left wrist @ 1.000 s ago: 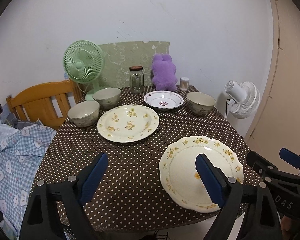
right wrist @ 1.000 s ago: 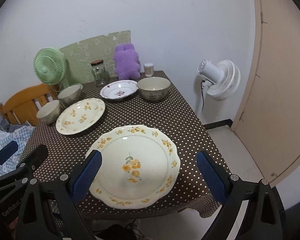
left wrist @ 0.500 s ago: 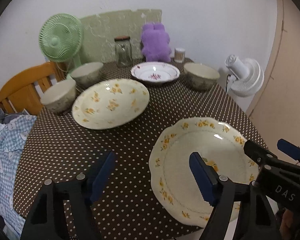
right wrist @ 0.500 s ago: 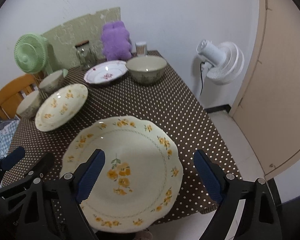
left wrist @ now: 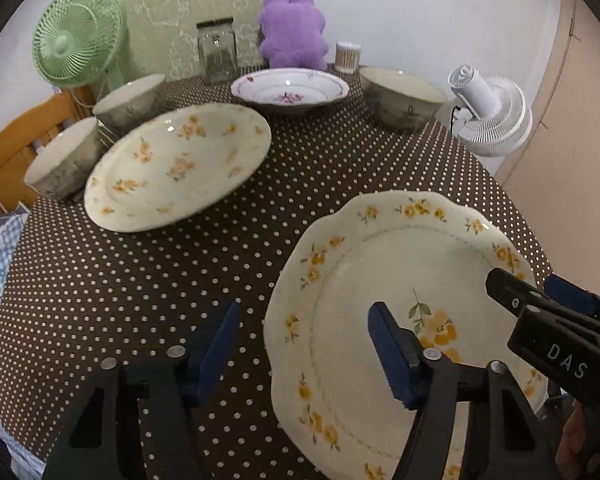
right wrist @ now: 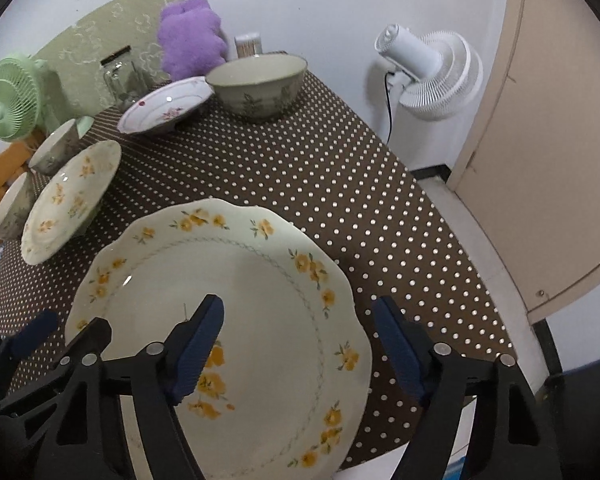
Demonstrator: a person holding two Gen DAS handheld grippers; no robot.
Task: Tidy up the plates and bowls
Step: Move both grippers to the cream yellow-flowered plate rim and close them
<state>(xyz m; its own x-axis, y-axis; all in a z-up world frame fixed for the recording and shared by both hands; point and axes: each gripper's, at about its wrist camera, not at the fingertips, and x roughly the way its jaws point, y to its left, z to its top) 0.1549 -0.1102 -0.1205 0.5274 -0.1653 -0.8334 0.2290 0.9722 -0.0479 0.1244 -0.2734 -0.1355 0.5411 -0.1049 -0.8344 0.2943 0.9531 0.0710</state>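
Indoors, dotted brown tablecloth (left wrist: 140,280), white wall (left wrist: 420,8), both tongs (left wrist: 300,344) (right wrist: 300,340) narrowing yet apart, straddling plate (right wrist: 260,280) rims.

Two fisheye views, each from a camera riding a hand-held gripper, looking forward and steeply down along its two fingers at a dotted surface (left wrist: 112,280). The left view sits close above the near edge, its fingers at the bottom of the frame, the large flowered plate (left wrist: 380,280) lower right. The right view hangs close over that same plate (right wrist: 260,280), centred low. Both share the far bowls, the purple plush toy (left wrist: 292,36) at upper centre, and the white fan (right wrist: 436,76) at right.
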